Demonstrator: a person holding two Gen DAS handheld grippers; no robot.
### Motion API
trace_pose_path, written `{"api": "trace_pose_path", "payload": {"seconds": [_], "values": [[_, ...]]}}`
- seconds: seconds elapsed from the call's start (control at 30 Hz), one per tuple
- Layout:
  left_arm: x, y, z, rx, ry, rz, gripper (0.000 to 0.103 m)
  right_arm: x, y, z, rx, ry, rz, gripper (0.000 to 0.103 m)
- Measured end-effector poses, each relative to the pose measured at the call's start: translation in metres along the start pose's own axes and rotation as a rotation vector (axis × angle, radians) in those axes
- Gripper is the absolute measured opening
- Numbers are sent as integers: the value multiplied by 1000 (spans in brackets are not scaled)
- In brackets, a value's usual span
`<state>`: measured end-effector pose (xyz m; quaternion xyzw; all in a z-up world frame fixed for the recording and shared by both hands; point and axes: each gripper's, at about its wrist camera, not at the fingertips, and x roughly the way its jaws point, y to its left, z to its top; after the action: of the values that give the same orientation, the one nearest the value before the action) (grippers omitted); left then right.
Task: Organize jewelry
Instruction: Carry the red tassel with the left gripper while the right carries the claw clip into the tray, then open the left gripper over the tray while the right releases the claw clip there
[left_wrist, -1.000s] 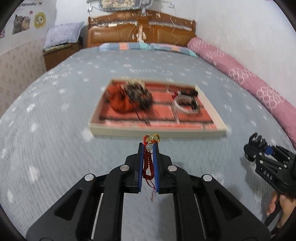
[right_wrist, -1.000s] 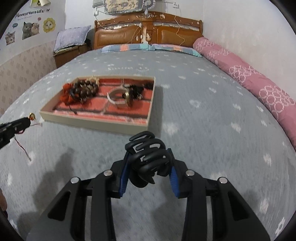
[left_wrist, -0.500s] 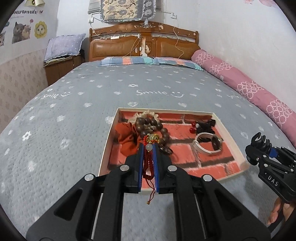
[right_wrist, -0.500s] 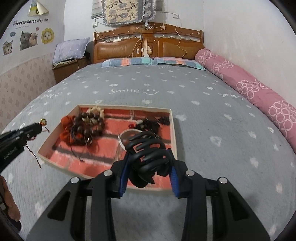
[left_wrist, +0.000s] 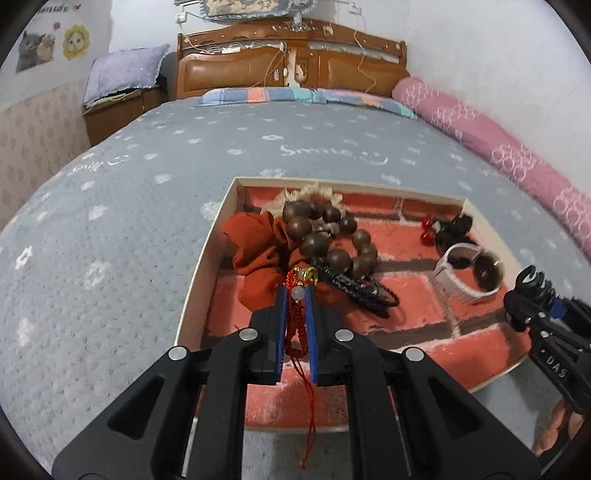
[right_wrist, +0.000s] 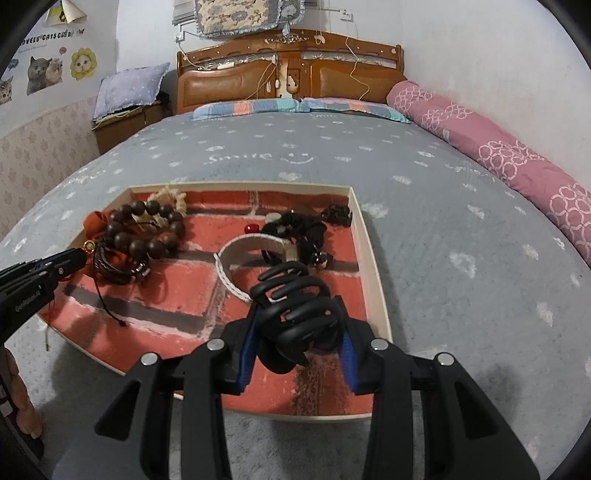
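Note:
A shallow tray (left_wrist: 201, 273) with a red brick-pattern floor lies on the grey bedspread; it also shows in the right wrist view (right_wrist: 373, 258). My left gripper (left_wrist: 296, 295) is shut on a red cord bracelet (left_wrist: 295, 328) with a pale bead and gold charm, held over the tray's near left part. My right gripper (right_wrist: 295, 325) is shut on a black hair claw clip (right_wrist: 295, 306), over the tray's near right part. In the tray lie a brown wooden bead bracelet (left_wrist: 325, 236), an orange scrunchie (left_wrist: 258, 251), a white band (left_wrist: 458, 273) and black pieces (right_wrist: 306, 229).
The grey bedspread (right_wrist: 461, 229) spreads all around the tray. A pink bolster (right_wrist: 498, 155) lies along the right wall. The wooden headboard (right_wrist: 288, 74) and a bedside cabinet (left_wrist: 114, 110) stand at the far end.
Both grippers have moved forward, from short of the tray to over it, still holding the red bracelet and the black claw clip.

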<state>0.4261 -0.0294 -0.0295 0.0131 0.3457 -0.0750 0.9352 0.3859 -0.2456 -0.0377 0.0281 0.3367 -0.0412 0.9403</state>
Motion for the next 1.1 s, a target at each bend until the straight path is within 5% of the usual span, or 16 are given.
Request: {"api": "trace_pose_path", "payload": {"seconds": [0.23, 0.33, 0.4, 0.57, 0.67, 0.83, 0.97, 1.1], "values": [[10, 0, -4, 3, 23, 9, 12, 9, -1, 1, 16, 22, -2, 38], [13, 3, -5, -9, 36, 4, 26, 10, 1, 1, 8, 25, -9, 38], [13, 4, -6, -11, 40, 12, 49, 11, 1, 1, 8, 32, -12, 38], [11, 9, -8, -26, 47, 26, 63, 12, 1, -2, 6, 56, -17, 39], [3, 12, -11, -31, 44, 38, 73, 7, 1, -2, -2, 44, -21, 67], [-22, 20, -13, -53, 41, 26, 81, -10, -2, 0, 1, 35, 10, 72], [-65, 27, -12, -65, -18, 35, 98, -41, -8, 4, 10, -10, 17, 86], [-114, 27, -14, -61, -83, 18, 98, -70, -11, 1, 7, -37, 26, 88]]}}
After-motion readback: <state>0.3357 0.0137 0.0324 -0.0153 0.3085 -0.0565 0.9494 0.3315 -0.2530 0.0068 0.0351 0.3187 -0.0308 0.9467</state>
